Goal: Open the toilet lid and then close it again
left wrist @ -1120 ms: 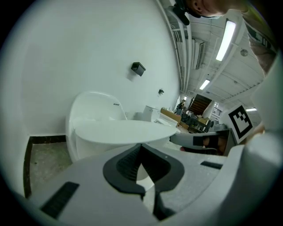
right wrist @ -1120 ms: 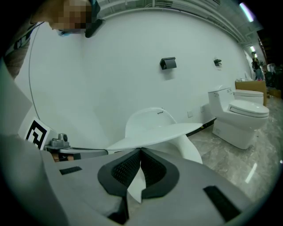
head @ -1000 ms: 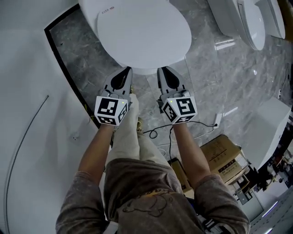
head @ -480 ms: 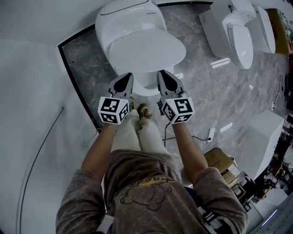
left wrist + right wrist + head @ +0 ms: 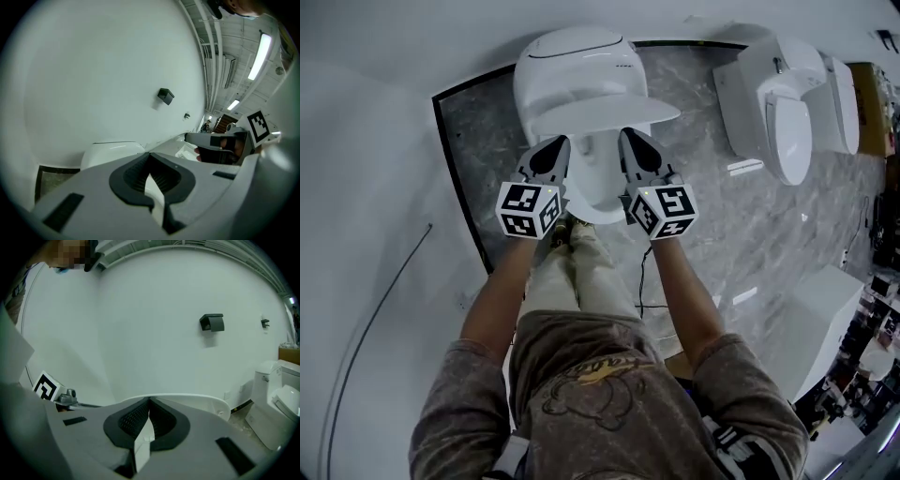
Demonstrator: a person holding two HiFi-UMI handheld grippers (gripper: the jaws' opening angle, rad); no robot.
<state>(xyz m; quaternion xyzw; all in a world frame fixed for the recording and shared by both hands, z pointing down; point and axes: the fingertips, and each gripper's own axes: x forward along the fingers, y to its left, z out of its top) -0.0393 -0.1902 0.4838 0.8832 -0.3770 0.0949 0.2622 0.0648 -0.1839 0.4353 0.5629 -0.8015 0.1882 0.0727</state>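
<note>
The white toilet (image 5: pixel 577 58) stands against the wall, and its lid (image 5: pixel 605 113) is tilted up off the seat (image 5: pixel 598 192), front edge raised. Both grippers reach in under that front edge, side by side. My left gripper (image 5: pixel 553 143) is shut, its tips at the lid's left front. My right gripper (image 5: pixel 630 137) is shut too, at the lid's right front. From the left gripper view the shut left gripper (image 5: pixel 150 155) points at the lid's white underside (image 5: pixel 112 149). The right gripper view has the shut right gripper (image 5: pixel 150 401) just below the lid's rim (image 5: pixel 197 401). Nothing is clamped in either.
Two more white toilets (image 5: pixel 780 105) stand to the right on the grey marble floor (image 5: pixel 741 225). A black-edged plinth border (image 5: pixel 459 178) runs at the left. A thin cable (image 5: pixel 643 272) lies by the person's feet (image 5: pixel 570 230). A white box (image 5: pixel 811 328) sits lower right.
The lid has gone from lying flat to tilted well up. Both grippers have risen and moved forward with its front edge, still shut.
</note>
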